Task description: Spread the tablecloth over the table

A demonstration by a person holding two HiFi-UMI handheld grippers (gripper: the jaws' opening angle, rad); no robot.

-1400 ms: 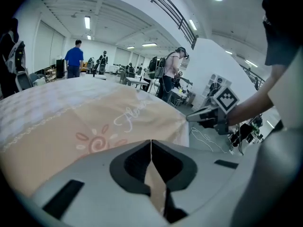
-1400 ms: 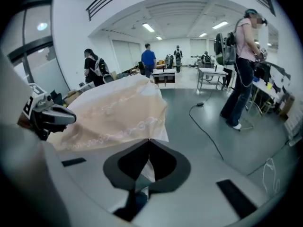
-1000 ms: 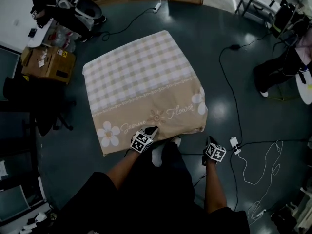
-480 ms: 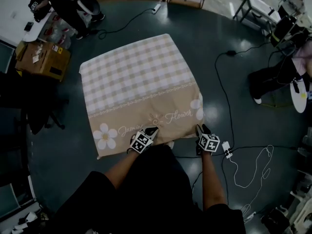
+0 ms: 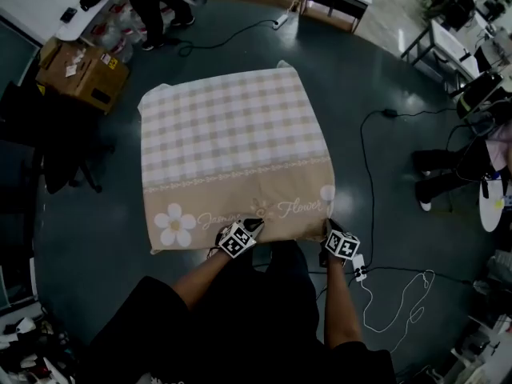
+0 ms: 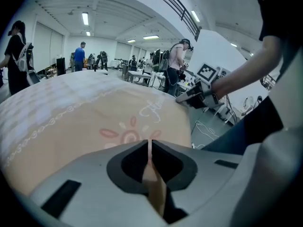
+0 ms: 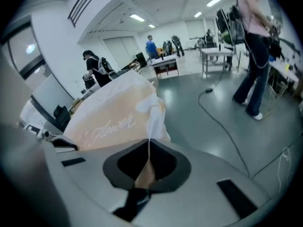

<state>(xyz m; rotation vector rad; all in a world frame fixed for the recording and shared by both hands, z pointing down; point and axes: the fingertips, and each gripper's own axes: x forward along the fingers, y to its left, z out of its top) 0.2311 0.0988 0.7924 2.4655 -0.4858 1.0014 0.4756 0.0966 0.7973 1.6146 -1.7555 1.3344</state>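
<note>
Your left tongs (image 5: 254,225) are clenched on the near hem of the tablecloth (image 5: 228,138), a little right of the middle of the surface's near edge. They sit just below the sun motif and script printed on the tan border. In the left gripper view the jaws meet on a thin fold of tan cloth (image 6: 90,119), pinched flat between them.

Your right tongs (image 5: 327,227) hold the same hem at the near right corner, beside the white daisy. Their jaws have just been closing, and the right gripper view shows a gathered tuck of tan and white fabric (image 7: 111,115) caught between them.

The two tongs are apart along the hem, with cloth running between them. The tablecloth drapes over the surface and hides it entirely. Its checked part lies toward the far edge, and the tan flowered band lies toward you. Small peaks of cloth stand at both far corners.
</note>
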